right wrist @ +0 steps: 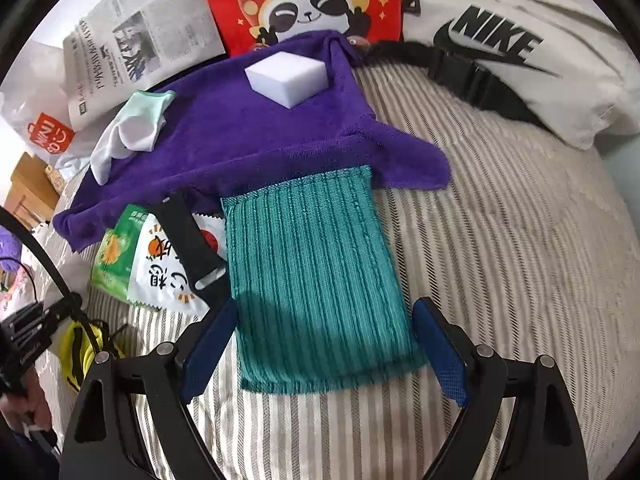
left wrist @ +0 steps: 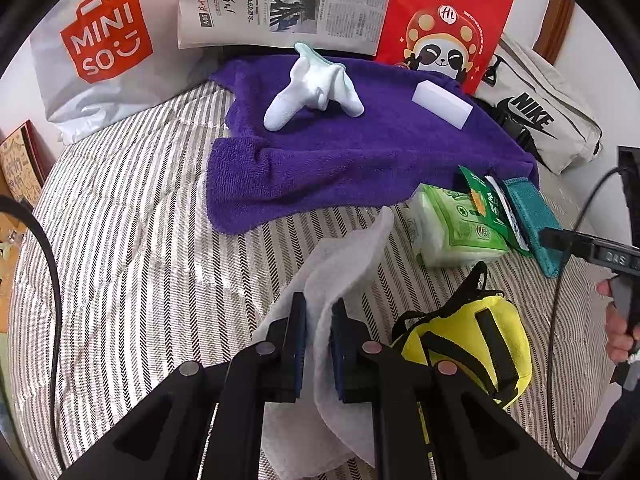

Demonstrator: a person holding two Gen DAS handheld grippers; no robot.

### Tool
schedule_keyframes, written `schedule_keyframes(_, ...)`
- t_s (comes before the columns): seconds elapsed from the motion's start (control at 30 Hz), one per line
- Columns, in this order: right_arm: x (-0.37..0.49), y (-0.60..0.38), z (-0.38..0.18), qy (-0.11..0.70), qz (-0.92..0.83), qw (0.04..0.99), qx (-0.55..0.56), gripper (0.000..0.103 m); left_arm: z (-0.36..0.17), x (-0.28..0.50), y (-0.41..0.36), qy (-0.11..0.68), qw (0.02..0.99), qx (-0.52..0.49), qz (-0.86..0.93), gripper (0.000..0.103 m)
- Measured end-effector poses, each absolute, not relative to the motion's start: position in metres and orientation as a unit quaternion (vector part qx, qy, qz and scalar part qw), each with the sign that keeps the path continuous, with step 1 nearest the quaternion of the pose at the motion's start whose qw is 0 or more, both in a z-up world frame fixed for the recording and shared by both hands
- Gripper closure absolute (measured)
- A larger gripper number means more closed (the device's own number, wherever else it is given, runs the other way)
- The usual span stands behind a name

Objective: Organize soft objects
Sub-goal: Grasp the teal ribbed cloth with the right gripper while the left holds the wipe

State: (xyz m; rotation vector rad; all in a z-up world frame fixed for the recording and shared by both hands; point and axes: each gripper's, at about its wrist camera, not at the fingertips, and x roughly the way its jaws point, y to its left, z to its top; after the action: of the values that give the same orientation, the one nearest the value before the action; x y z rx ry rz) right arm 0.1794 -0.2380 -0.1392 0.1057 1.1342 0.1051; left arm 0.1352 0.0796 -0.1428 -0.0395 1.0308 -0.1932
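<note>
On a striped bed cover (left wrist: 132,216), the left gripper (left wrist: 318,344) is clenched on a fold of white cloth (left wrist: 344,264), its pads pinching the fabric so that the loose end stands up between the fingers, a hold that looks meant for lifting or folding the piece. The landmark here is the purple towel (left wrist: 360,152), spread flat near the head of the bed, seemingly as a collecting spot: a white sock (left wrist: 316,88) and a white sponge block (left wrist: 442,104) already lie on it. The white cloth sits well in front of the towel, apart from it.

The right gripper (right wrist: 324,344) hangs with its jaws released and wide, straddling the near end of a teal ribbed cloth (right wrist: 316,280) without pressing it, apparently lined up for a grasp. The teal cloth's far end touches and slightly overlaps the towel's front edge.

The left wrist view alone shows the pinched white cloth, a yellow pouch (left wrist: 472,344) just beside it, and a green tissue pack (left wrist: 456,228) at the towel's front corner. The right wrist view alone shows the teal cloth lying flat at full length and a black strap (right wrist: 188,240) across snack packets (right wrist: 160,268) beside it, in front of the towel. Behind the towel stand a newspaper (left wrist: 280,0), a red paper bag (left wrist: 444,24) and a white Nike bag (right wrist: 520,60).
</note>
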Motion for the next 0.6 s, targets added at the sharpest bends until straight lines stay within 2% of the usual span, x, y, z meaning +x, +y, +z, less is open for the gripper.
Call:
schedule_keyframes(0.13, 0.188, -0.235, -0.143, 0.535, 0.059, 0.841, 0.059, 0.012, -0.143, 0.135, 0.081, 0.49, 0.866, -0.024, -0.097, 0.091)
schedule_keyframes(0.43, 0.194, -0.213, -0.151, 0.521, 0.072, 0.851, 0.003, 0.011, -0.142, 0.133, 0.081, 0.486, 0.869, -0.026, -0.093, 0.091)
schedule_keyframes(0.6, 0.193, -0.214, -0.15, 0.511, 0.079, 0.856, -0.009, 0.017, -0.141, 0.133, 0.085, 0.485, 0.868, -0.044, -0.095, 0.092)
